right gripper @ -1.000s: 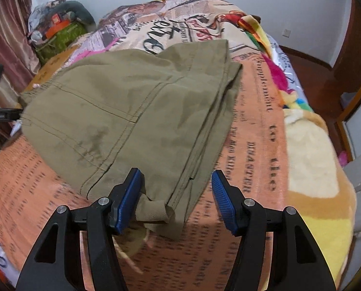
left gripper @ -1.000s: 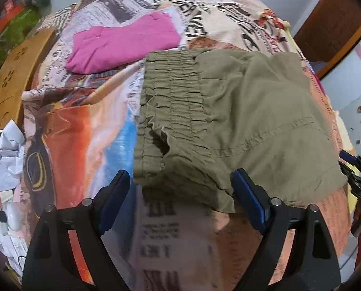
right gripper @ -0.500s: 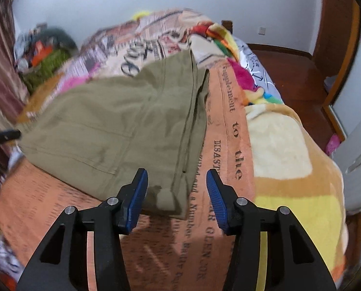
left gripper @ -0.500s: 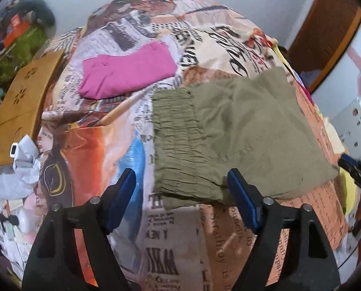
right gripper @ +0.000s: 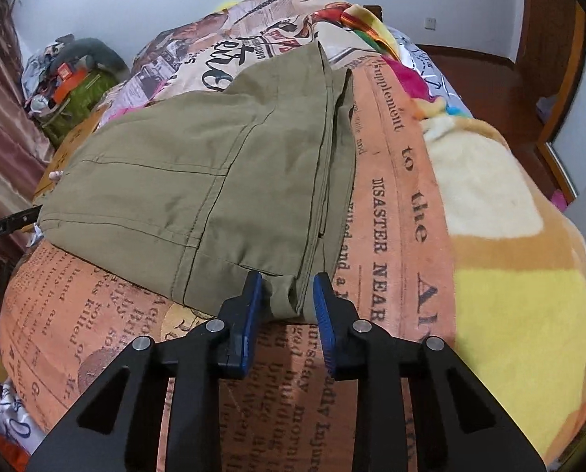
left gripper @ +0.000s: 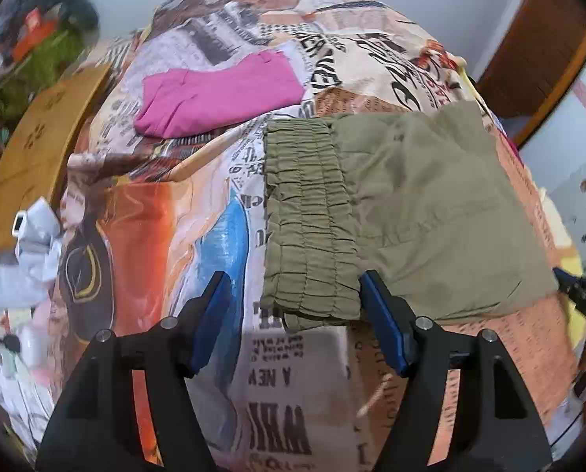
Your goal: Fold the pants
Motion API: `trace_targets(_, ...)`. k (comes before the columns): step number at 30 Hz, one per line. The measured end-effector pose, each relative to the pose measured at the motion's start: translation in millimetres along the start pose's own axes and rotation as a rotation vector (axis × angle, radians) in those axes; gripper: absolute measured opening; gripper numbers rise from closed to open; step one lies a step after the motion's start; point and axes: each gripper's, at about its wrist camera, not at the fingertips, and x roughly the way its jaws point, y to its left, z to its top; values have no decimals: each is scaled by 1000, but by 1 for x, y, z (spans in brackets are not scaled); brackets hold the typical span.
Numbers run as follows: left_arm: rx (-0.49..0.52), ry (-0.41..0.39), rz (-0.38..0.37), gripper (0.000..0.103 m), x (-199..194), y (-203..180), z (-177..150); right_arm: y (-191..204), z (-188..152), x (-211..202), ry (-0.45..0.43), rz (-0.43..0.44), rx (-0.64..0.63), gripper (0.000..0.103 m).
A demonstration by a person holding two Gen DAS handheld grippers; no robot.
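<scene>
fingers closing, seemingly pinching pants corner

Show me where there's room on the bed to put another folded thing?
Bare blanket lies right of the olive pants. There is also a patch between the pants' waistband and the pink garment. The bed's left edge is cluttered.

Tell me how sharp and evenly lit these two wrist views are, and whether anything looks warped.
Left wrist view: olive pants fairly sharp, left edge clutter smeared, dark corners. Right wrist view: crisp print on the newspaper-print blanket, soft even light, faint shadow under the pants' hem. Both views: fisheye bulges the bed into a dome.
</scene>
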Motion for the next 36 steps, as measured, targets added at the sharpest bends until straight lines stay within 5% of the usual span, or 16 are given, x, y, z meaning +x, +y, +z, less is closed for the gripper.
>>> trace_targets(5, 19, -89, 63, 70, -30, -10, 13, 8, 18, -23, -76, 24, 9, 25)
trace_targets(11, 95, -122, 25, 76, -38, -39, 21, 55, 41, -31, -125, 145, -72, 38)
trace_targets(16, 169, -82, -19, 76, -19, -70, 20, 98, 47, -8, -63, 217, -162, 39)
trace_targets(21, 225, -24, 6, 76, 8, -86, 12, 117, 41, 25, 21, 220, -218, 52)
trace_targets(25, 257, -56, 70, 92, 12, -88, 3, 117, 33, 36, 53, 212, -243, 52)
trace_targets(36, 241, -70, 62, 96, 12, -74, -2, 62, 17, 13, 36, 194, -135, 52)
